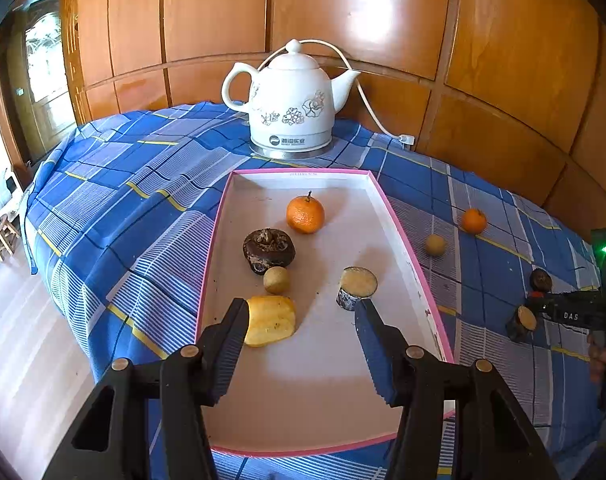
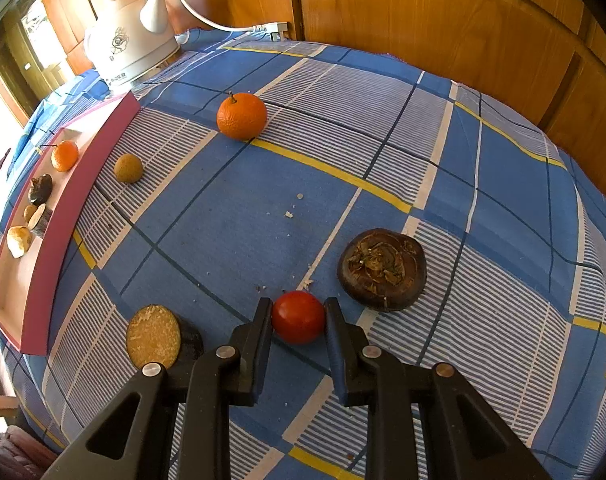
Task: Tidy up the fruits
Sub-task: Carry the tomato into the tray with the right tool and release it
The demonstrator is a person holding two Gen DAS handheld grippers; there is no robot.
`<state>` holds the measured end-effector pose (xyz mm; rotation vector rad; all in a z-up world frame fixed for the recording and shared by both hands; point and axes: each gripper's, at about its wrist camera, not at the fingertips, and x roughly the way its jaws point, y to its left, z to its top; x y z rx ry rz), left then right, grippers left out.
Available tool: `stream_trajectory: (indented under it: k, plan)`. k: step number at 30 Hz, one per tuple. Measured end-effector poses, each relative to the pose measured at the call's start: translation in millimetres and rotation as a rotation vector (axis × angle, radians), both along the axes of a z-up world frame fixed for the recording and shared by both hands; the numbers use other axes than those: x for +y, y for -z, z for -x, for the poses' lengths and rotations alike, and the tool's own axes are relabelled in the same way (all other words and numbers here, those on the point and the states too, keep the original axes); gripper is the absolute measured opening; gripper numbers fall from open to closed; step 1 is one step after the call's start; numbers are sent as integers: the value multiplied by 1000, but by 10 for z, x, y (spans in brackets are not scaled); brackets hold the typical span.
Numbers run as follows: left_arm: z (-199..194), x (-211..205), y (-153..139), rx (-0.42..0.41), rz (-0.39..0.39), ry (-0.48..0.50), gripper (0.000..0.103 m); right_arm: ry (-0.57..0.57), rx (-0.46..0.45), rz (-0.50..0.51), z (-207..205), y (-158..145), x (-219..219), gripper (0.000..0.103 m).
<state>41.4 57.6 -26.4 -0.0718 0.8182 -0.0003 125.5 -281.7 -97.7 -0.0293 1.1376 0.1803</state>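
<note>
Right, starting at your left: the left gripper [image 1: 301, 316] hangs spread over the near half of the tray [image 1: 399, 220], nothing between its jaws. The yellow piece [image 1: 271, 320] lies just beside the left jaw, and the cut stub [image 1: 357, 286] just beyond the right one. Both sit on the tray floor.

Across to your right: the right gripper [image 2: 299, 314] pinches the tomato [image 2: 298, 317], a jaw pressed to each flank, low over the cloth [image 2: 503, 184]. That looks like the step in hand, so carry it well. Lift straight up before you swing toward the tray, because the brown bulb [image 2: 383, 270] sits near on the right and the sliced stub [image 2: 155, 336] near on the left. Clear the pink wall, set the fruit down on bare floor, and only then let the jaws part. It is round and will likely roll, so release low.

Now the count. In the tray: one orange [image 1: 305, 214], one dark bulb [image 1: 268, 249], one small tan ball [image 1: 277, 280], one yellow piece, one cut stub. Out on the cloth: one loose orange [image 2: 242, 116], one tan fruit [image 2: 128, 168], one brown bulb, one sliced stub, one tomato. Two oranges, two bulbs, two tan balls, two stubs, then; one tomato, one yellow piece.
</note>
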Motion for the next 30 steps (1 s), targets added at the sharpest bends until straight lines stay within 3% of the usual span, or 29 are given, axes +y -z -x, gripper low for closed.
stream_trajectory:
  k: [5, 11, 20, 30]
  plan:
    - [19, 9, -11, -11, -6, -3, 56, 5, -11, -10, 12, -77, 8, 25]
    - [34, 78, -24, -21, 3, -19, 56, -60, -88, -55, 84, -407, 228, 25]
    - [47, 243, -7, -22, 22, -70, 56, -314, -125, -146, 216, -672, 1337, 25]
    - [102, 506, -16, -32, 27, -135, 56, -470, -57, -144, 266, -434, 2226, 25]
